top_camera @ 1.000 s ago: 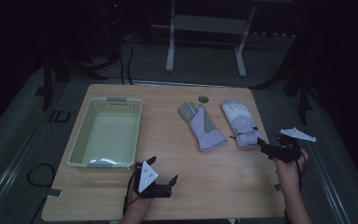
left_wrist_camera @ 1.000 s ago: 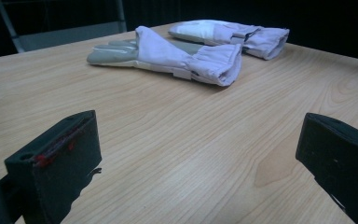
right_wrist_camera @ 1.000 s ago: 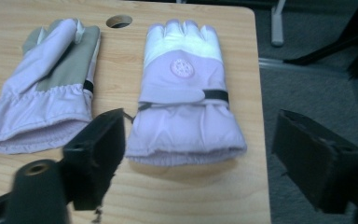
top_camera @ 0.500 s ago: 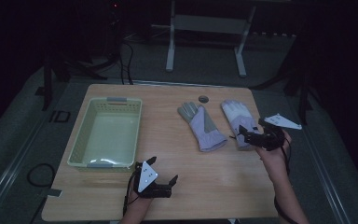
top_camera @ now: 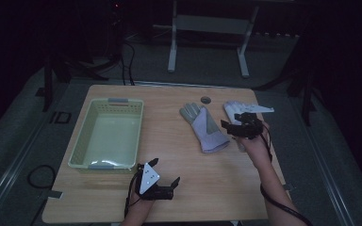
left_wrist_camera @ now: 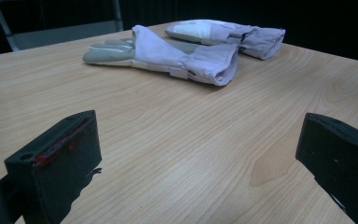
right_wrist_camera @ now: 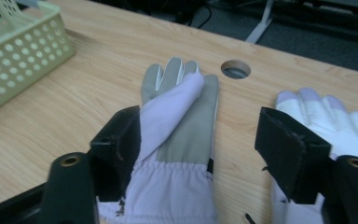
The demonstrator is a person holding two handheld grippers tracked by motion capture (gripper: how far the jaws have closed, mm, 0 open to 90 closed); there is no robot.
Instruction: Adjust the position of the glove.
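Swinging in from the table's right edge, the right gripper (top_camera: 233, 125) now hangs open-jawed over the two gloves, straddling the grey-palmed glove (right_wrist_camera: 179, 135) near its cuff, probably for a pickup. The left gripper (top_camera: 165, 173) rests open near the basket (top_camera: 107, 134).

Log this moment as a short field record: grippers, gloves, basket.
left gripper: open, resting on the table's near edge, holding nothing
right gripper: open, jaws either side of the left glove's cuff, not closed on it
left glove: flat, grey palm up, fingers pointing away
right glove: flat beside it, partly under the right gripper
basket: pale green, at table's left, nothing visible inside
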